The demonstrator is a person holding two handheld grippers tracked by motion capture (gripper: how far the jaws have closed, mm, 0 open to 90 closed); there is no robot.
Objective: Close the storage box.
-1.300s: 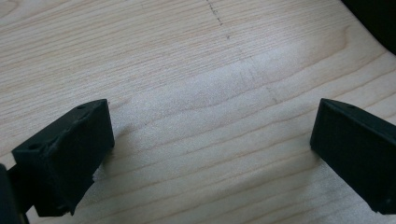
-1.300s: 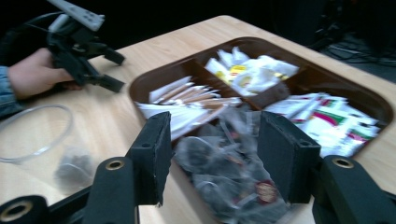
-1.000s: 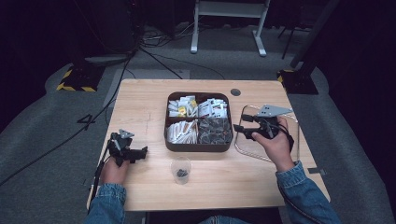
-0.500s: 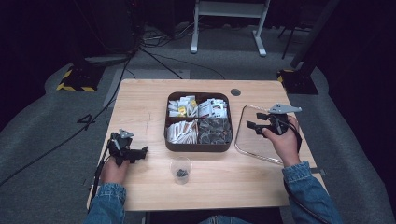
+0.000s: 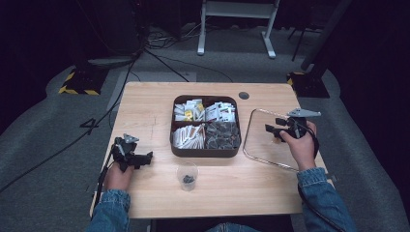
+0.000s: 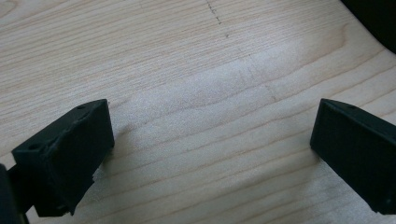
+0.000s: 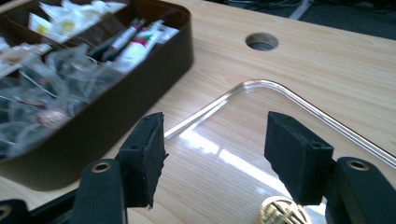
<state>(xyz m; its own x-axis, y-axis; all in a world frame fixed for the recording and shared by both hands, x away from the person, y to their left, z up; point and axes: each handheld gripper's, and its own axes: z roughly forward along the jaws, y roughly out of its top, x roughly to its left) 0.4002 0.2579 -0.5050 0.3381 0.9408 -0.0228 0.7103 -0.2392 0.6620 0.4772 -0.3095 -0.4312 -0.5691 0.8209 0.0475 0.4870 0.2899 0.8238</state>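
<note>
1. The left gripper point(image 5: 145, 157) rests low over the bare table point(image 5: 154, 104) at the near left edge, its jaws spread wide. In the left gripper view there is only wood grain between them, so it holds nothing.
2. A small clear cup point(image 5: 187, 175) stands near the front edge, with something dark at the bottom that is too small to make out.
3. The dark brown box point(image 5: 205, 151) sits mid-table, its four compartments full of packets point(image 5: 187, 136). Its far side is cut off in the right gripper view.
4. The clear lid point(image 5: 256, 145) lies flat on the table just right of the box.
5. The right gripper point(image 5: 272, 131) hovers over the lid, jaws apart after closing a little, nothing pinched between them. A small gold round piece point(image 7: 285, 212) on the lid shows below the jaws, partly cut off.
</note>
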